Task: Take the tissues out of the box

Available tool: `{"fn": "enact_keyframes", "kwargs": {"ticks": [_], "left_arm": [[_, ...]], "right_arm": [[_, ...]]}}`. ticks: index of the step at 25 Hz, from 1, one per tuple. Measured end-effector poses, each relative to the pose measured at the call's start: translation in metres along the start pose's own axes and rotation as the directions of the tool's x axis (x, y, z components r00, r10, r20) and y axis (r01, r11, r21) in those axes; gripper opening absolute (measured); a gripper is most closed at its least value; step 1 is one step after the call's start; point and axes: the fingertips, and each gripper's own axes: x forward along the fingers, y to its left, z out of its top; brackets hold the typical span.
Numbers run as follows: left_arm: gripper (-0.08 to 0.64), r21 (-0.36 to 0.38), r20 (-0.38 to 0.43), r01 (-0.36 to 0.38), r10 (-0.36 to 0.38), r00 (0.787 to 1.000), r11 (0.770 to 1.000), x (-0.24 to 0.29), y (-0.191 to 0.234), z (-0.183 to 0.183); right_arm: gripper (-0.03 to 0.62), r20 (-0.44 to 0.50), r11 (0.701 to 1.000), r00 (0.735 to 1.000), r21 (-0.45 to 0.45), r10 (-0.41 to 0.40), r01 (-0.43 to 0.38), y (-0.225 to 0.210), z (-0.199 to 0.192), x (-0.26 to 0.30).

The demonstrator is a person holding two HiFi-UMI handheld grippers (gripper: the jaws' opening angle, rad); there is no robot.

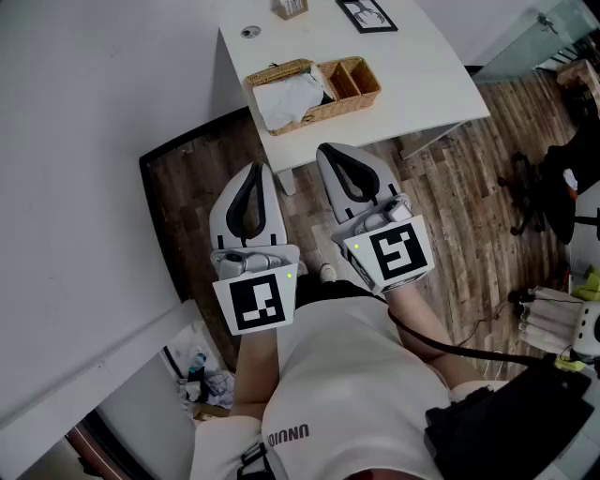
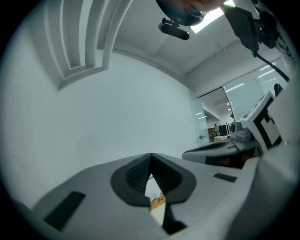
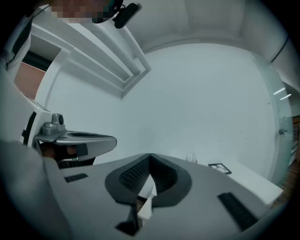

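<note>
A wicker basket (image 1: 361, 96) stands on the white table (image 1: 422, 75), near its front edge. White tissues (image 1: 289, 98) fill its left compartment. Both grippers are held side by side close to the person's body, above the wooden floor and short of the table, pointing toward it. My left gripper (image 1: 255, 169) is shut with nothing between its jaws. My right gripper (image 1: 329, 149) is shut and empty too. In the left gripper view the jaws (image 2: 151, 158) meet at the tips, and a sliver of wicker (image 2: 158, 201) shows through the gap below. The right gripper view shows its jaws (image 3: 150, 157) pressed together.
A framed picture (image 1: 367, 14), a small box (image 1: 290, 7) and a round fitting (image 1: 249, 32) are at the table's far side. A black office chair (image 1: 548, 178) stands on the right. A white wall runs along the left. Clutter (image 1: 202, 375) lies at the lower left.
</note>
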Motion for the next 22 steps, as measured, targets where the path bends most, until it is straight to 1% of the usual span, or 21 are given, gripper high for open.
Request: {"fn": "enact_keyframes", "kwargs": {"ticks": [3,7,13,17,22], "left_arm": [[0.012,-0.005,-0.002,-0.001,0.001,1.000,1.000,0.000,-0.001,0.000],[0.012,-0.008,-0.005,-0.004,0.004,1.000,1.000,0.001,0.001,0.000],[0.012,-0.018,-0.008,-0.012,0.012,1.000,1.000,0.000,0.008,-0.004],[0.012,-0.020,-0.007,-0.020,0.020,1.000,1.000,0.001,0.018,-0.005],[0.012,-0.031,-0.003,-0.035,0.035,0.999,0.999,-0.002,0.037,-0.004]], "right_arm": [[0.018,0.035,1.000,0.999,0.006,0.006,-0.006,0.000,0.005,0.001],[0.018,-0.006,1.000,1.000,0.010,-0.005,0.005,-0.002,0.000,0.001],[0.020,-0.016,1.000,1.000,-0.006,-0.004,0.004,-0.002,-0.005,0.005],[0.021,0.013,0.999,0.999,-0.011,0.037,-0.037,0.002,0.001,0.011],[0.021,0.021,0.999,0.999,-0.024,0.028,-0.027,0.002,0.000,0.022]]}}
